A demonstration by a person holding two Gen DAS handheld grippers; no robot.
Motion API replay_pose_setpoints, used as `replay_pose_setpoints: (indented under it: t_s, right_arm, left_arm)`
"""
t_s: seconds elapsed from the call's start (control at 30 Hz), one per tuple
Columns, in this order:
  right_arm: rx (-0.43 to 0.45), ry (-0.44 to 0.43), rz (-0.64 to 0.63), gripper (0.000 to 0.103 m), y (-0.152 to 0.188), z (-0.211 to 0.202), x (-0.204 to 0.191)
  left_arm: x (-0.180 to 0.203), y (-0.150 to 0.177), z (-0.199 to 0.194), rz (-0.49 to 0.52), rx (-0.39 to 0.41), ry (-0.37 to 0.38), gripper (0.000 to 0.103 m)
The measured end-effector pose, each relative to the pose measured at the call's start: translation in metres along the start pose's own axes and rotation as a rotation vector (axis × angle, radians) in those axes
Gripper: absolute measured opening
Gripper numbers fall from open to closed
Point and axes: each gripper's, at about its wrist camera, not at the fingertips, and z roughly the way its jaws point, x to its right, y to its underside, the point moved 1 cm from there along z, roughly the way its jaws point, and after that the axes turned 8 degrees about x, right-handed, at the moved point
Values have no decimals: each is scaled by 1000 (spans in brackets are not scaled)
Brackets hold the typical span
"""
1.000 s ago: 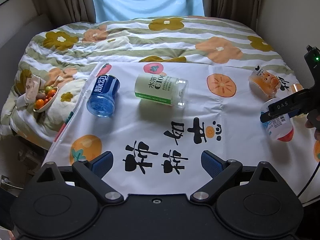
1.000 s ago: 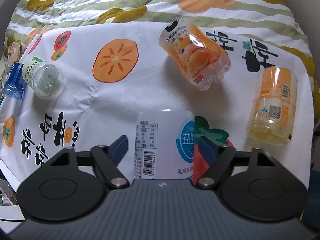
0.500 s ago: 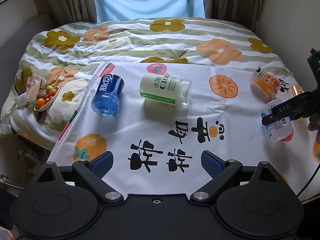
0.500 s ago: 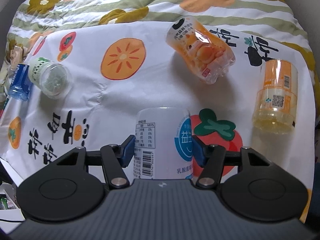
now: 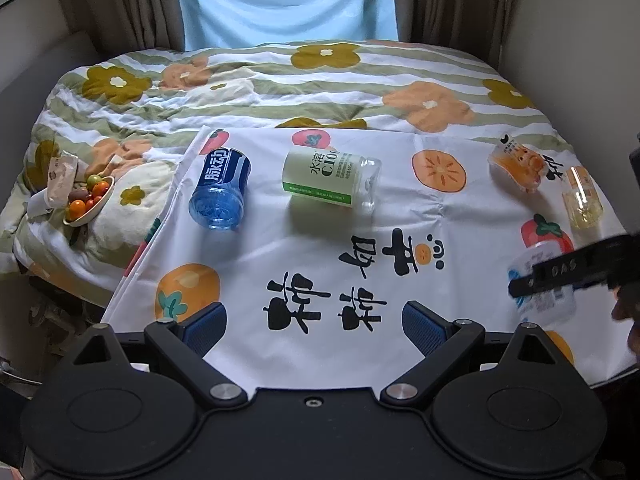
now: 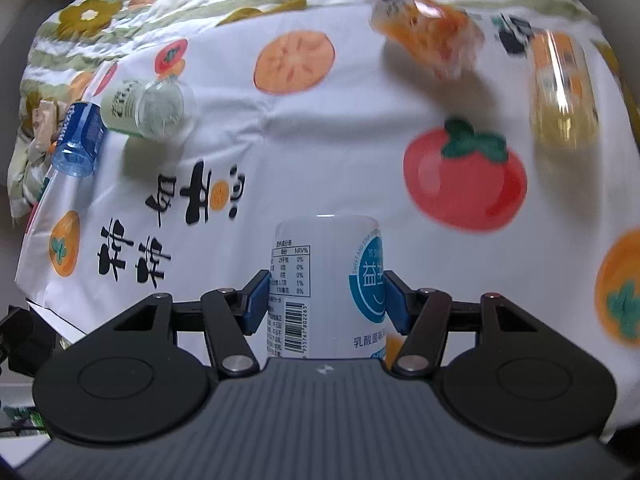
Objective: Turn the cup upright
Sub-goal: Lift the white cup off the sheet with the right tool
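Observation:
My right gripper (image 6: 325,300) is shut on a white cup with a blue label (image 6: 326,280), holding it off the cloth. The same cup (image 5: 544,304) shows in the left wrist view at the right edge, gripped by the right gripper (image 5: 560,272). Several other cups lie on their sides on the white printed cloth (image 5: 340,240): a blue one (image 5: 220,192), a pale green one (image 5: 328,180), an orange printed one (image 5: 518,166) and a yellow one (image 5: 582,200). My left gripper (image 5: 314,326) is open and empty above the cloth's near edge.
The cloth lies on a bed with a flowered quilt (image 5: 320,80). A small dish of fruit (image 5: 88,200) and a wrapper sit at the left edge. Curtains and a window are behind the bed. A wall stands at the right.
My right gripper closed on the white cup and lifted it back toward the near edge. The persimmon print under it is now uncovered. The left gripper has pulled back slightly.

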Motion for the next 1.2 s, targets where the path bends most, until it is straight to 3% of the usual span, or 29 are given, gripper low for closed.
replay_pose_setpoints:
  t_s: [0.17,0.57,0.63,0.7,0.77,1.2]
  right_arm:
    - [-9,43,26,74,16,7,-5]
    - [-2,91,18,77,16,16,-8]
    - [-3,91,9,79,16,16,-9]
    - [-1,95,11,90,16,16,-9]
    - [3,99,14,94,16,16,-8]
    - [-4,79,39,95,19,15,-5]
  left_arm:
    - [-1,4,-1,15,-4,22,97]
    - [-1,8,2,31,-17,42,97]
    - [-1,7,2,28,-17,41,97]
    - [-2,7,2,26,-18,41,97]
    - [-2,7,2,26,-18,42,97]
    - [3,7,2,32,-17,43,97]
